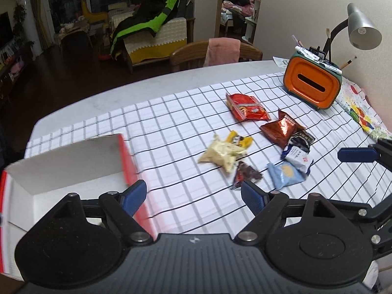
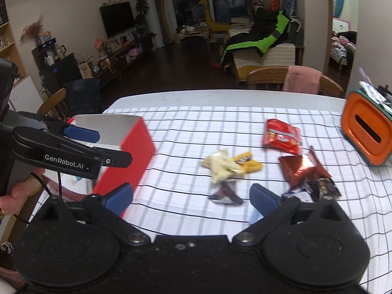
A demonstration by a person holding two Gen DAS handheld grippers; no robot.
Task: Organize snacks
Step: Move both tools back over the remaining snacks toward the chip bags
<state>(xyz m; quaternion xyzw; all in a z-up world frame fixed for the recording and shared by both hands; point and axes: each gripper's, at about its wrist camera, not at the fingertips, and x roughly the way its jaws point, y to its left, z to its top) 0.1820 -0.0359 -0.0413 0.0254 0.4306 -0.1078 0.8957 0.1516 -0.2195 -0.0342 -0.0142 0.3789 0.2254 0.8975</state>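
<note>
1. Living-room setting; work surface is a pale table (image 1: 103, 90) covered by a white cloth with a black grid (image 1: 191, 112). Both wrist views look forward across it.
2. Nearest: left gripper (image 1: 193, 196), jaws spread, nothing between the blue pads. Right gripper (image 2: 191, 196), jaws spread wide, likewise empty. Neither touches a packet.
3. Just beyond the left gripper, at its left: open red-and-white cardboard box (image 1: 73, 161), white interior. Contents not legible.
4. Mid-cloth, loose cluster of snacks: dark brown small wrapper (image 1: 245, 175) closest, cream crinkled packet (image 1: 223, 155) overlapping a yellow packet (image 1: 241, 140); to the right a light blue pouch (image 1: 285, 174), a white-and-blue sachet (image 1: 297, 158), a black sachet (image 1: 302, 139), a glossy copper foil bag (image 1: 281, 128).
5. Farther: red foil snack bag (image 1: 246, 106), lying apart.
6. Back right: orange plastic organiser (image 1: 312, 87) holding pens, grey desk lamp (image 1: 362, 29); wooden chair with pink towel (image 1: 221, 51) behind the table.
7. Handling judgement: packets look light, soft, crinkly, slippery film; contents probably crushable. Pinch a crimped end seam or corner, gently.
</note>
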